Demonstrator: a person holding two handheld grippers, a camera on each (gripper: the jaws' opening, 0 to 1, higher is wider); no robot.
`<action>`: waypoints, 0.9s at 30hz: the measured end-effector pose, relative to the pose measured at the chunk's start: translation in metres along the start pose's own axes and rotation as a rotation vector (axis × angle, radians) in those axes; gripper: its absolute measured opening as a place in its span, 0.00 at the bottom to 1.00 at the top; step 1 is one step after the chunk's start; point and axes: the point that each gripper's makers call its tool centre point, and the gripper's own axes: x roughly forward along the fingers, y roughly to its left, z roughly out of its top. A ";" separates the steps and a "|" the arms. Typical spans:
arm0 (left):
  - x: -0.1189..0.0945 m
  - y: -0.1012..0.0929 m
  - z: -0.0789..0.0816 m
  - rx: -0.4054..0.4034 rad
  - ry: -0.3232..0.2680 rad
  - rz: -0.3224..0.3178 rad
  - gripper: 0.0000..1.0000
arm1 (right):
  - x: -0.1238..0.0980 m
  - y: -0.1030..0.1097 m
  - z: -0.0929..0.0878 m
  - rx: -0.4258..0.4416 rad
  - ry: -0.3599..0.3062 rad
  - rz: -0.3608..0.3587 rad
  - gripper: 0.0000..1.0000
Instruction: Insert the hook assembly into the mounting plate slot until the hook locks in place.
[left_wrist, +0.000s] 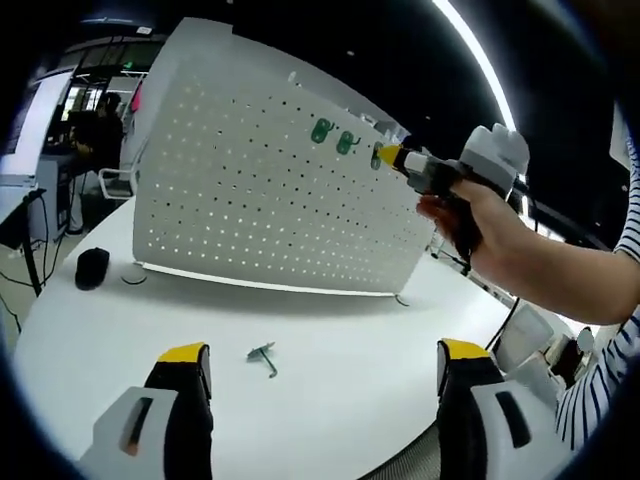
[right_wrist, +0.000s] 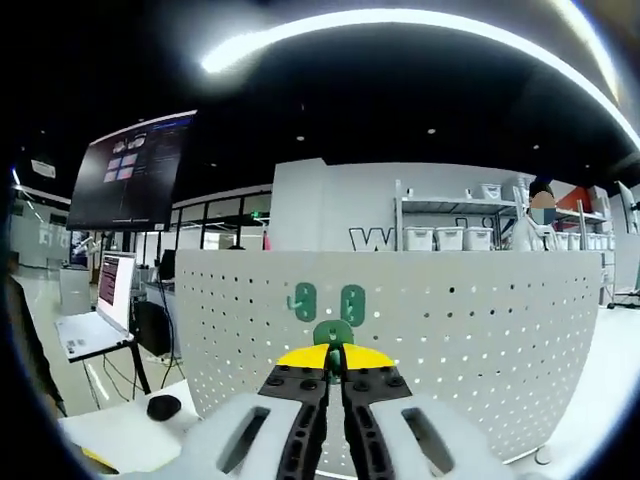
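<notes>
- Holding a green plastic hook (right_wrist: 333, 333) pinched between its yellow-tipped jaws, your right gripper (right_wrist: 334, 362) has the jaws drawn together on the part, and the hook sits at the face of the white perforated mounting plate (right_wrist: 480, 320).
- In the left gripper view the same right gripper (left_wrist: 392, 157) shows with your hand (left_wrist: 480, 215) behind it, its tip at the upper part of the plate (left_wrist: 240, 190), toward the plate's right edge.
- Two green hooks (right_wrist: 327, 302) already hang side by side on the plate, just above and beside the one you hold; I judge these as fitted, though the frames do not show whether they are locked.
- Your third hook looks to be at or just entering the holes. I cannot tell whether it is seated, so I count the insertion as under way, not done.
- Your left gripper (left_wrist: 325, 365) stands with its jaws wide apart and nothing between them, over the near edge of the white round table (left_wrist: 350, 330).
- A small green-and-metal hook piece (left_wrist: 264, 357) lies loose on the table, between the plate and the near edge. I judge it as left to mount.
- A black computer mouse (left_wrist: 92, 266) rests near the table's left edge, well apart from the work.
- Remaining, in my judgement: press the held hook home until it locks, then release.
</notes>
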 end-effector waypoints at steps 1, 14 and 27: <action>0.000 0.000 0.000 0.002 -0.001 0.000 0.96 | 0.003 -0.003 0.000 0.000 0.000 -0.006 0.00; -0.001 0.001 0.000 0.001 0.003 0.008 1.00 | 0.025 -0.037 0.011 0.011 -0.045 -0.088 0.00; 0.000 0.002 -0.002 -0.003 0.013 0.007 1.00 | 0.038 -0.052 0.016 -0.001 -0.069 -0.132 0.00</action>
